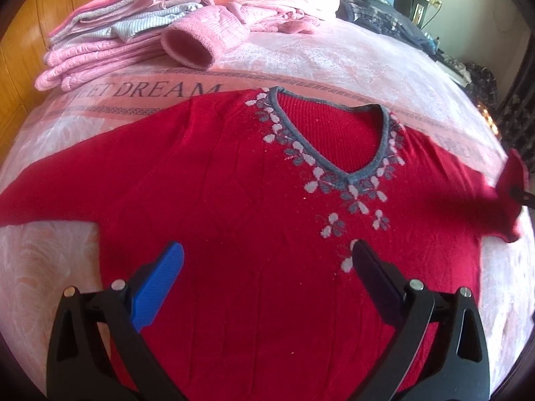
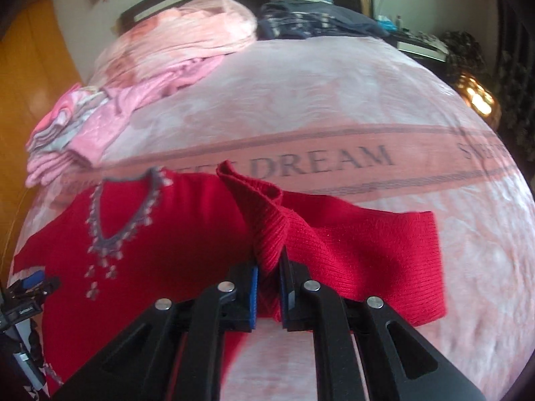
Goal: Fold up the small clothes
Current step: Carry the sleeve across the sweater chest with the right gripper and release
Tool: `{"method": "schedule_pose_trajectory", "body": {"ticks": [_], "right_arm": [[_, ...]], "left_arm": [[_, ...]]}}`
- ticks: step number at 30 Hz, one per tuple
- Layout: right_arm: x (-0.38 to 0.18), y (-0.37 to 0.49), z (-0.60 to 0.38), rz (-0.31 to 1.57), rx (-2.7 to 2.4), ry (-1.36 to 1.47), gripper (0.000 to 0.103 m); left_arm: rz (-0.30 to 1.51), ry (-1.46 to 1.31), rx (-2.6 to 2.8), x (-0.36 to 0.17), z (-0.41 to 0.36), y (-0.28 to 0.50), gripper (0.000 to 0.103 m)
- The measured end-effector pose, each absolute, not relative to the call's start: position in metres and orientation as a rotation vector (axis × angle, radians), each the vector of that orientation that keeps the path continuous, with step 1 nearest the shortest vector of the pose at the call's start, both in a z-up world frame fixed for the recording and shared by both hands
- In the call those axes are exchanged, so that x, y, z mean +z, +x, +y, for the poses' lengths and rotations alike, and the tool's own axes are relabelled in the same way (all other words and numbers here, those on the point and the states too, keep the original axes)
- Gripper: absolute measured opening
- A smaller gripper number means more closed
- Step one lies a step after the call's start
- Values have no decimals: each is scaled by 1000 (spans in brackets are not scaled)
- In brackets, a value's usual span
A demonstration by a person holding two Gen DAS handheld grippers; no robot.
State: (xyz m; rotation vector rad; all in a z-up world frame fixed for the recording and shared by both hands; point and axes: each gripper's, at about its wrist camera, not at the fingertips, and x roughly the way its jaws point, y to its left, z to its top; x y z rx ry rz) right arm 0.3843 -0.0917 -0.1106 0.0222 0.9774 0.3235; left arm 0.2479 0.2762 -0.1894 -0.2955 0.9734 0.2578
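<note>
the red v-neck sweater [image 1: 240, 180] lay face up on the pink "sweet dream" blanket [image 2: 334, 107], its neckline pointing away from the person and its sleeves spread out to either side, so the garment's long line ran across the bed. the right gripper [image 2: 269, 287] was clenched on the right sleeve [image 2: 334, 240], pinching a raised ridge of ribbed knit between its pads while the cuff end trailed off to the right, flat on the blanket. from that grip the sweater's body lay to the left, so the fold would likely carry the sleeve leftward, across the chest toward the neckline [image 2: 123, 214]. the left gripper [image 1: 267, 250] hovered released above the lower chest, jaws wide apart and holding nothing. the left sleeve [image 1: 50, 193] stretched out flat well to its left, nearer this gripper than the other. a stack of folded pink and pale clothes [image 1: 110, 43] sat beyond the sweater at the far left of the bed.
</note>
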Motion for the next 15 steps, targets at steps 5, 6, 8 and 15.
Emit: {"method": "schedule_pose_trajectory", "body": {"ticks": [5,6,8,15], "right_arm": [[-135,374,2,1029,483,9,10],[-142,374,14,1050,514,22,10],[-158,373,34,1113,592,44,21],[-144,352,-12,1061,618,194,42]], "left_arm": [[960,-331,202,-187,279,247,99],[956,-331,195,-187,278,249,99],[957,-333,179,-187,276,253,99],[1007,-388,48,-192,247,283,99]]}}
